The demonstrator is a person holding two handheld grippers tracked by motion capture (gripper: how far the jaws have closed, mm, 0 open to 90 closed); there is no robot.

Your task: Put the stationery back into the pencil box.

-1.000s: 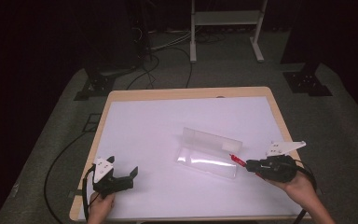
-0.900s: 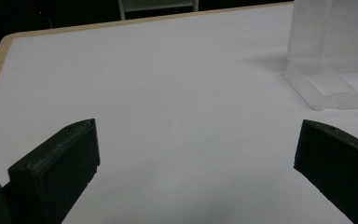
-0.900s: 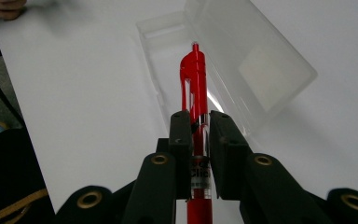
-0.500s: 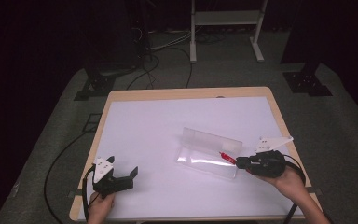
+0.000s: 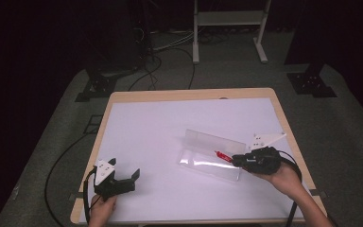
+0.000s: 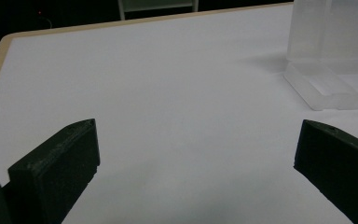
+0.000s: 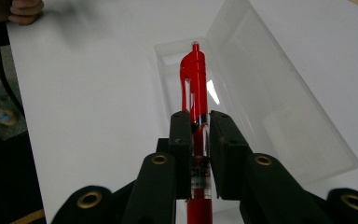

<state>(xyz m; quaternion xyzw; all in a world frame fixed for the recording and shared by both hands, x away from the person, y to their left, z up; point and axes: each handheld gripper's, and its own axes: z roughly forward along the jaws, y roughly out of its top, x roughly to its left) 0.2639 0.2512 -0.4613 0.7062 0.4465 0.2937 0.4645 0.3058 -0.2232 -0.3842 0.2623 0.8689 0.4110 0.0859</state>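
A lab or recording studio set up for capturing hand work, not a home. A wood-edged table [image 5: 189,94] with a plain white top stands alone on grey carpet [image 5: 359,127], with dark, unlit surroundings on every side. Black cables [image 5: 170,56] trail loosely across the floor behind the table. The feet of black equipment stands [image 5: 312,85] rest on the carpet at both far corners, and a white metal frame [image 5: 227,28] stands farther back.

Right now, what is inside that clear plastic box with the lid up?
The clear box looks empty. A red pen, clamped in the right gripper, hangs over its open tray. The gripper covers the tray's near end, so that part cannot be seen.
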